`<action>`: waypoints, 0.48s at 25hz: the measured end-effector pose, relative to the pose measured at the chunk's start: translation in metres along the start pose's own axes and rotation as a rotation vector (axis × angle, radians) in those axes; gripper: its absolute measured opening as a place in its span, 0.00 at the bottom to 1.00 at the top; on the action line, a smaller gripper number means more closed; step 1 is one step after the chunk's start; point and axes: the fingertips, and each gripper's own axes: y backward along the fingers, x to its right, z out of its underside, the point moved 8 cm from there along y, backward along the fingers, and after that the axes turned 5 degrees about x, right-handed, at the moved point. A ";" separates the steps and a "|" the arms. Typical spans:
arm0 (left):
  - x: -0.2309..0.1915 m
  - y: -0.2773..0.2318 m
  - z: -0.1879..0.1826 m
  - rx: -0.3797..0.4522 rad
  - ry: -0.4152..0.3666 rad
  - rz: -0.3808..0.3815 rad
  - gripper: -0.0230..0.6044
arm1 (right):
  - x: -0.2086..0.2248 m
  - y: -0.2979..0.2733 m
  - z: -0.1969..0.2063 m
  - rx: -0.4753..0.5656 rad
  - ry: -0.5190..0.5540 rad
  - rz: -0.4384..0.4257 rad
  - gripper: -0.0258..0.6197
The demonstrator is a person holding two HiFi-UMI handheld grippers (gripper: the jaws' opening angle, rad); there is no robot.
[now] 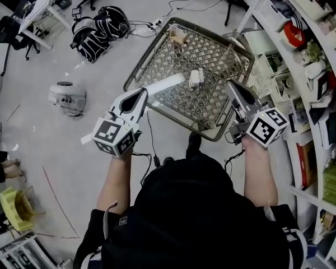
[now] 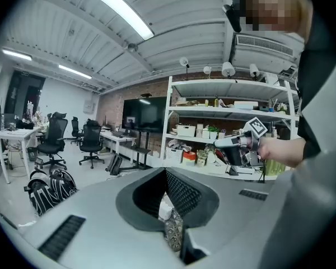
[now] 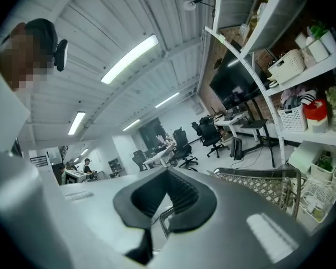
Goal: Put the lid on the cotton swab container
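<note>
Here, left tool [image 1: 140, 97] and right tool [image 1: 232, 88], both closed and empty, flank the cotton swab container [image 1: 195, 77] ahead; right sits nearer.

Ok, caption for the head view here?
From above, a person holds the left gripper and right gripper, jaws shut, at a metal mesh table.

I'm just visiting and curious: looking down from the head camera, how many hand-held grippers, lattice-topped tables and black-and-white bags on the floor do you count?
Grippers: 2, the left gripper and the right gripper, both with jaws together
Tables: 1, the lattice-topped table
Bags: 2, the nearer bag and the farther bag
Total: 5
</note>
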 end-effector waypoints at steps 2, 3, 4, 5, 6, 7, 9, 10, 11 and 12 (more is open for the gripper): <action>0.004 -0.015 -0.003 -0.007 -0.006 -0.004 0.05 | 0.018 -0.002 -0.006 -0.003 -0.012 -0.003 0.06; 0.006 -0.021 -0.004 -0.012 -0.008 -0.008 0.05 | 0.025 -0.004 -0.008 -0.004 -0.017 -0.008 0.06; 0.007 -0.026 -0.005 -0.018 -0.010 -0.013 0.05 | 0.032 -0.006 -0.010 -0.005 -0.021 -0.014 0.06; 0.008 -0.031 -0.006 -0.023 -0.012 -0.018 0.05 | 0.037 -0.008 -0.013 -0.004 -0.024 -0.022 0.06; 0.009 -0.035 -0.007 -0.028 -0.013 -0.024 0.05 | 0.042 -0.010 -0.015 -0.003 -0.028 -0.030 0.06; 0.010 -0.040 -0.008 -0.032 -0.014 -0.029 0.05 | 0.047 -0.012 -0.018 -0.002 -0.031 -0.037 0.06; 0.012 -0.049 -0.010 -0.035 -0.015 -0.037 0.05 | 0.057 -0.013 -0.022 -0.001 -0.039 -0.047 0.06; 0.013 -0.054 -0.012 -0.036 -0.017 -0.041 0.05 | 0.061 -0.013 -0.023 -0.003 -0.044 -0.052 0.06; 0.014 -0.057 -0.013 -0.036 -0.020 -0.047 0.05 | 0.063 -0.013 -0.022 -0.010 -0.050 -0.058 0.06; 0.014 -0.060 -0.015 -0.035 -0.022 -0.054 0.05 | 0.065 -0.013 -0.020 -0.019 -0.054 -0.066 0.06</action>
